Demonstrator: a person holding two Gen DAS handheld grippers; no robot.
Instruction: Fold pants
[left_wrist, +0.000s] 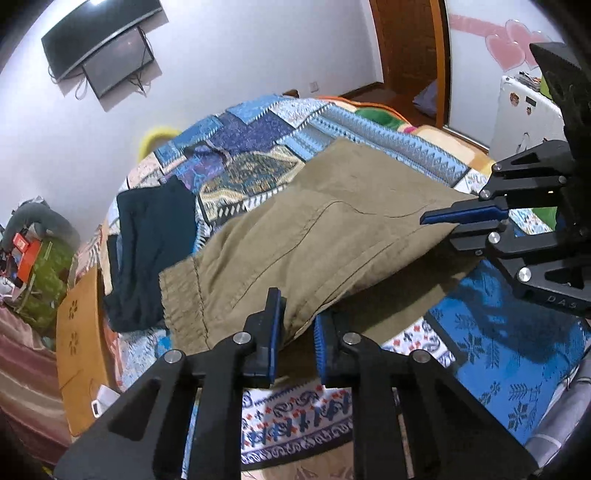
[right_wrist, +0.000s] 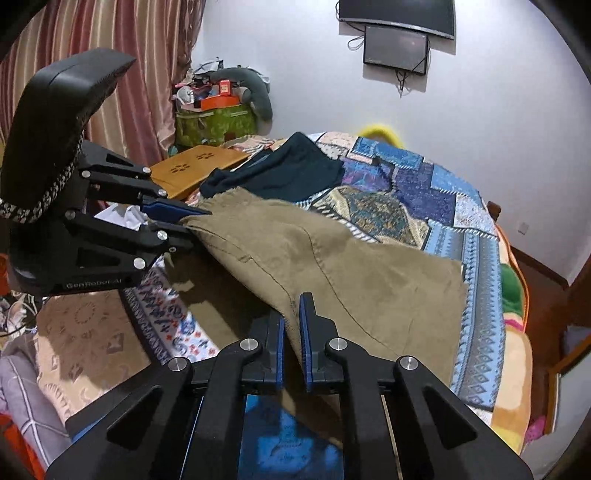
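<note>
Your olive-brown pants (left_wrist: 314, 236) lie across the patchwork quilt (left_wrist: 255, 136) on the bed, their near edge lifted off the cover and casting a shadow under it; the gathered waistband (left_wrist: 183, 295) faces the left-hand side in the left wrist view, and the far end still rests flat on the quilt. Your left gripper (left_wrist: 297, 328) is clamped on the near edge of the pants by the waistband end, a fold of cloth pinched between its blue pads (left_wrist: 275, 332); your right gripper (right_wrist: 291, 328) is clamped on the same near edge further along, its jaws drawn in tight with the fabric running up between them; each gripper shows in the other's view, biting a corner of the cloth. Just beyond the pants a dark folded garment (left_wrist: 147, 247) lies on the quilt, touching or nearly touching the waistband; beside it sits a wooden board (right_wrist: 195, 168) with paw-print cutouts; two dark screens (right_wrist: 397, 29) hang on the white wall behind.
</note>
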